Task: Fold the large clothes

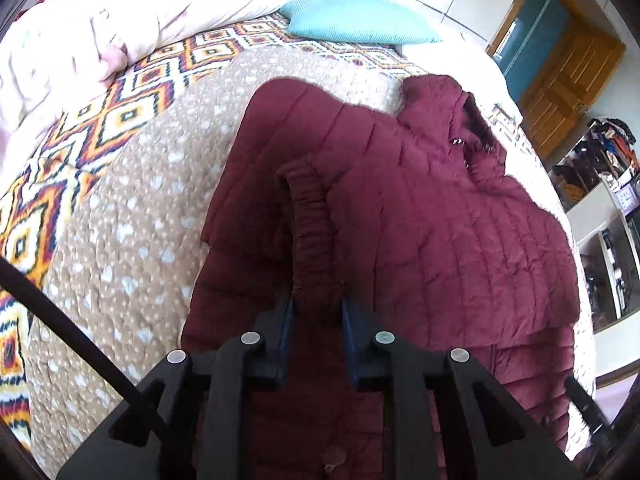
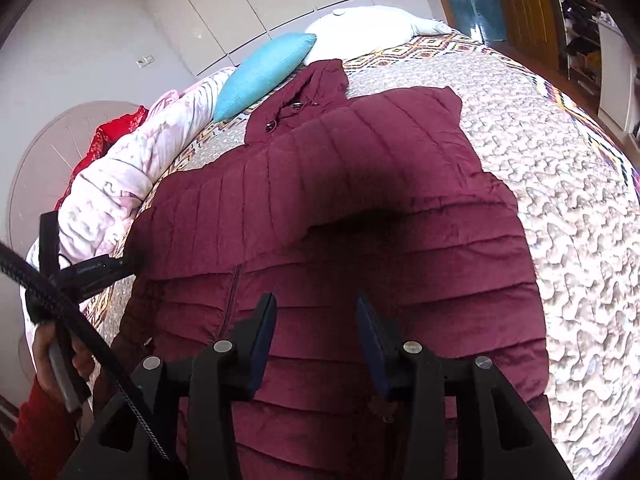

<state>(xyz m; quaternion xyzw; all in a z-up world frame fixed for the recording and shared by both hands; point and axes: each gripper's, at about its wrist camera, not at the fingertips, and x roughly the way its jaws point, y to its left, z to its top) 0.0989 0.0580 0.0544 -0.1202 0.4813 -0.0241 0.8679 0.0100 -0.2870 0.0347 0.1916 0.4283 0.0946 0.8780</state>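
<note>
Home bedroom: quilted bed [image 1: 132, 216], pillows [image 2: 260, 76]

Ahead of the black tongs, the quilted maroon puffer jacket [image 1: 420, 208] lay on a tan white-speckled bedspread [image 1: 132, 216]; beyond, a plain turquoise cushion [image 1: 356, 20].

There is one big dark red puffy jacket [image 1: 420, 208] with a hood. It lies on one bed with a tan spotted quilt [image 1: 132, 208]. There are two pillows — one blue-green knit pillow [image 2: 260, 76] and one white pillow [image 2: 376, 26]. There is one pale pink bunched-up blanket [image 1: 120, 16], one bright red cloth [image 2: 108, 140], and one brown wooden door [image 1: 568, 80]. Two black grippers show — one left gripper [image 1: 318, 306], one right gripper [image 2: 316, 306].
</note>
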